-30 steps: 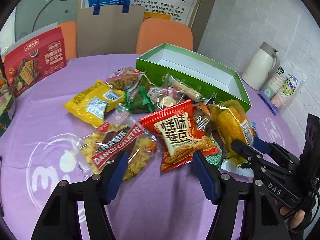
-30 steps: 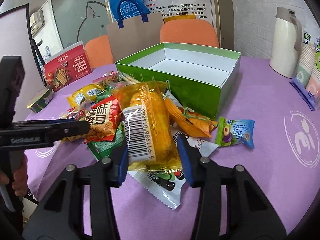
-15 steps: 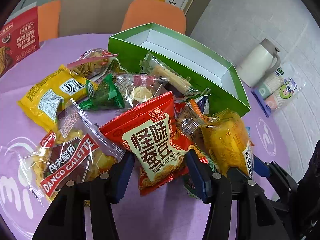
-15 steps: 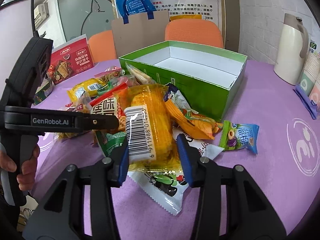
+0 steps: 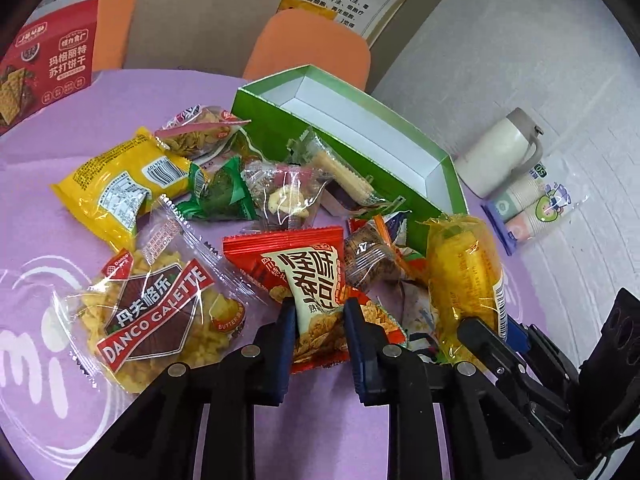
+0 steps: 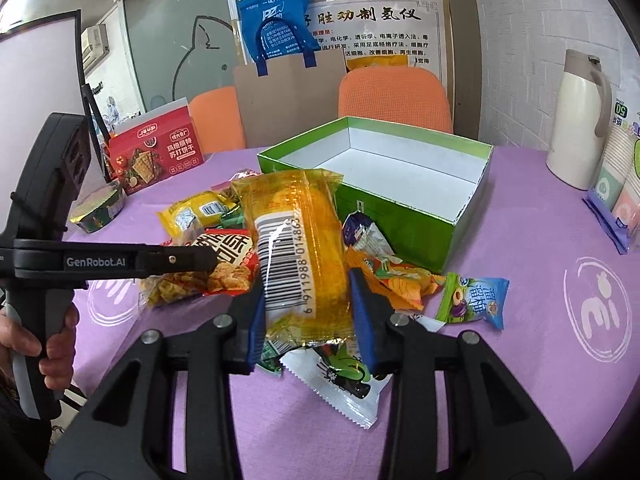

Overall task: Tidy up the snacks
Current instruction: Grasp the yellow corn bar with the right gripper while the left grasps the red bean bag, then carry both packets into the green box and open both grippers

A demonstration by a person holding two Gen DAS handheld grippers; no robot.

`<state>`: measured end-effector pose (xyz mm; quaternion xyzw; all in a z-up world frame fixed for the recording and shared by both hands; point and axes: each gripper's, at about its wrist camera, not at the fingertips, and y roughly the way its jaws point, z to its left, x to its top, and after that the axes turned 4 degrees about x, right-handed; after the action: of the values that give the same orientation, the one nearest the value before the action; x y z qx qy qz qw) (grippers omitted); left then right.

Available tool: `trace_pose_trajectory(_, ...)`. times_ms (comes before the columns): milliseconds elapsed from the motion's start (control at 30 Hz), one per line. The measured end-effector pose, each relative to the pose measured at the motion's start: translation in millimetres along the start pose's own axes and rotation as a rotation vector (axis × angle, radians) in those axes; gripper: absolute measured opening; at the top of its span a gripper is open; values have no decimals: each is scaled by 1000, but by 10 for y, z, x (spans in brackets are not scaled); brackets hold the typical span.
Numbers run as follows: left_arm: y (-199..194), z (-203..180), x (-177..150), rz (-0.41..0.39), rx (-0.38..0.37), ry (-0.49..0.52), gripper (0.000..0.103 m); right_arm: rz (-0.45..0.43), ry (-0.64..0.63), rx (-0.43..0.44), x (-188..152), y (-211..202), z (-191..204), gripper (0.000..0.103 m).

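Note:
A pile of snack packets lies on the purple tablecloth in front of an open green box with a white, empty inside. My left gripper is shut on the near end of a red bean-snack packet, pinching it narrow. The right gripper has a long yellow-orange packet with a barcode between its blue pads. Its jaws are closing and the pads press on the wrapper. That packet stands tilted up at the right of the pile. In the right wrist view the left gripper reaches in from the left.
A clear Danco Galette bag and a yellow packet lie left of the red one. A white packet and a blue-green candy lie near the right gripper. A thermos, paper cups and a red cracker box stand farther back.
The left gripper came forward over the red packet and shut on its near end. The right gripper tightened on the yellow-orange packet and raised it a little.

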<state>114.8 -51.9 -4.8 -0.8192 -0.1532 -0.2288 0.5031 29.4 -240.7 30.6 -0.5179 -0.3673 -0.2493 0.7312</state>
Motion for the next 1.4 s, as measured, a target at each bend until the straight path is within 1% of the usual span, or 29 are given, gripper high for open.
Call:
trace_pose_trajectory(167, -196, -33, 46, -32, -5, 16, 23, -27, -10, -10, 61, -72, -9, 40)
trace_pose_trajectory(333, -464, -110, 163, -90, -10, 54, 23, -70, -6, -51, 239, -110, -132, 40)
trace_pose_trajectory(400, -529, -171, 267, -111, -15, 70, 23, -81, -6, -71, 321, -90, -212, 40)
trace_pose_trajectory(533, -571, -354, 548, -150, 4, 109, 23, -81, 20, -101, 463, 32, -450, 40)
trace_pose_trajectory(733, -333, -590, 970, -145, -1, 128, 23, -54, 78, -114, 612, 291, -801, 40)
trace_pose_trajectory(900, 10, -690, 1265, -111, 2, 132, 23, -26, 88, -118, 668, 536, -933, 40)
trace_pose_trajectory(967, 168, -715, 1332, -91, 4, 128, 23, -10, 92, -112, 676, 660, -990, 40)
trace_pose_trajectory(1067, 395, -695, 1413, -64, 11, 118, 23, 34, 60, -120, 680, 853, -1028, 45)
trace_pose_trajectory(1100, 464, -691, 1430, -61, 12, 121, 24, 41, 39, -128, 659, 882, -1014, 60)
trace_pose_trajectory(1133, 533, -684, 1444, -57, 17, 125, 25, 41, 19, -139, 636, 885, -997, 80)
trace_pose_trajectory(1167, 589, -674, 1453, -52, 25, 131, 35, 19, 2, -127, 614, 854, -980, 86)
trace_pose_trajectory(1200, 636, -654, 1455, -38, 46, 132, 67, -5, -9, -115, 595, 817, -967, 94)
trace_pose_trajectory(1233, 665, -642, 1443, -31, 77, 128, 84, -19, -14, -114, 573, 785, -954, 96)
trace_pose_trajectory(1267, 650, -617, 1417, -53, 99, 126, 94, -25, -18, -116, 566, 773, -940, 96)
trace_pose_trajectory(1300, 624, -603, 1389, -82, 110, 133, 94, -29, -22, -117, 553, 762, -931, 97)
trace_pose_trajectory(1333, 614, -588, 1369, -90, 124, 139, 94, -27, -25, -121, 535, 752, -924, 97)
trace_pose_trajectory(1400, 609, -535, 1349, -83, 137, 128, 94, -11, -30, -133, 512, 731, -898, 99)
